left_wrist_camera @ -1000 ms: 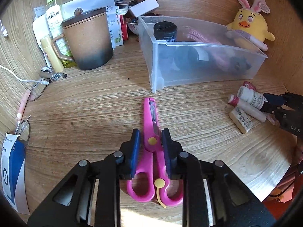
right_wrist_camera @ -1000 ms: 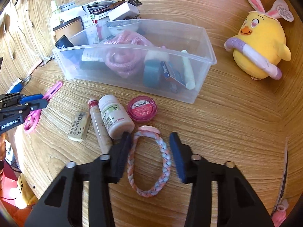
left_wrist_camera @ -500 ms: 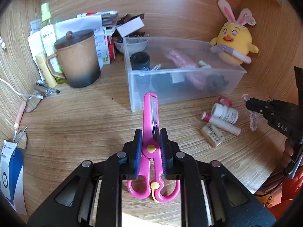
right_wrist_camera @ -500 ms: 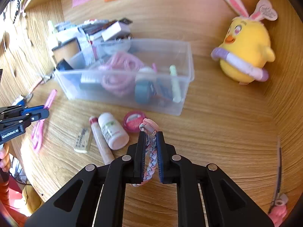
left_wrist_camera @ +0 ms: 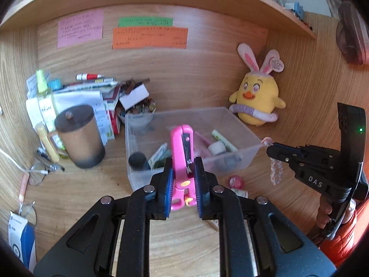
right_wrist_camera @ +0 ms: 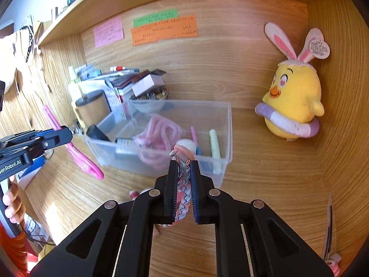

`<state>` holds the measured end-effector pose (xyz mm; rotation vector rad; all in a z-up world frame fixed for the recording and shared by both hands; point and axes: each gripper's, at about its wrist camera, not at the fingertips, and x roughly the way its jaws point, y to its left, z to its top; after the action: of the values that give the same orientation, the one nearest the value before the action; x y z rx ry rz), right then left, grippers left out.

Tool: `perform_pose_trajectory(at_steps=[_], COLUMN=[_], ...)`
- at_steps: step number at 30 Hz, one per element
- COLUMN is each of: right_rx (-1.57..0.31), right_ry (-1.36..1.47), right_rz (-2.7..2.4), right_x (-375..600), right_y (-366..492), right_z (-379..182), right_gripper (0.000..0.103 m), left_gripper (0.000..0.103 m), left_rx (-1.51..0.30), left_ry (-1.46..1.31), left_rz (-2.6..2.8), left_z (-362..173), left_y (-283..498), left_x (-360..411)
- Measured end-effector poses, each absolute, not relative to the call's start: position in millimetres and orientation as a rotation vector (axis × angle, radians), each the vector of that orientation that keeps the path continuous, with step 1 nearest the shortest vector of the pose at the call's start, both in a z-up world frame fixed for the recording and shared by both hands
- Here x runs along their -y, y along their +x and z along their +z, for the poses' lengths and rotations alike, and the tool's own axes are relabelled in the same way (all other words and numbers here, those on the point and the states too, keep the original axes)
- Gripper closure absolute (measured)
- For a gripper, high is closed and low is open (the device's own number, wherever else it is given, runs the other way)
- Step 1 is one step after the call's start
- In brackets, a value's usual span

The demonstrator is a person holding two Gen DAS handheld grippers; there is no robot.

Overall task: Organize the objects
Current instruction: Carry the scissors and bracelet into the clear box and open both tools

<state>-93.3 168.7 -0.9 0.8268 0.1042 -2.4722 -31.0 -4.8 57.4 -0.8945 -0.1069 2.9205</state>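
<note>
Scissors (left_wrist_camera: 181,152) in pink are pinched at the pivot by the left gripper (left_wrist_camera: 183,180), held in the air before the clear bin (left_wrist_camera: 250,149). The right gripper (right_wrist_camera: 183,191) is pressed together on a braided bracelet (right_wrist_camera: 183,184), also lifted above the desk (right_wrist_camera: 265,166).

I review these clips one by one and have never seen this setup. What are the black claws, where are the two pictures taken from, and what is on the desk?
No robot: a person holds two hand-held clamps, each with a camera looking along its fingers. One picture is from the left clamp, the other from the right.

The left gripper is shut on pink scissors. The right gripper is shut on a braided bracelet. Both are lifted off the wooden desk.

On the desk are a clear plastic bin holding small items, a lidded brown mug, a yellow chick plush and stacked papers.
</note>
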Motion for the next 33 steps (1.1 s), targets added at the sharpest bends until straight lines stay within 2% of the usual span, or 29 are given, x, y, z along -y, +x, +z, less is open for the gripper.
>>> perform_pose_trajectory(at_steps=[13, 18, 21, 33], right_rx=[-0.047, -0.064, -0.087, -0.181], right_ry=[0.738, 0.744, 0.768, 0.920], right_rz=[-2.504, -2.502, -2.493, -2.430], right_x=[-162.6, -150.7, -141.5, -113.4], right_y=[-123.8, -140.6, -150.0, -179.6], right_z=[27.6, 26.3, 19.9, -17.8], right_gripper=[0.094, 0.094, 0.094, 0.093], left_gripper=[0.088, 0.088, 0.096, 0.093], left_rx=[0.132, 0.102, 0.110, 0.140], left_ry=[-0.801, -0.859, -0.929, -1.079], left_rz=[2.959, 2.960, 2.928, 2.900], left_z=[86.7, 78.2, 67.8, 41.3], left_y=[-74.4, -100.5, -116.1, -155.0], left_x=[12.3, 7.6, 7.0, 14.4])
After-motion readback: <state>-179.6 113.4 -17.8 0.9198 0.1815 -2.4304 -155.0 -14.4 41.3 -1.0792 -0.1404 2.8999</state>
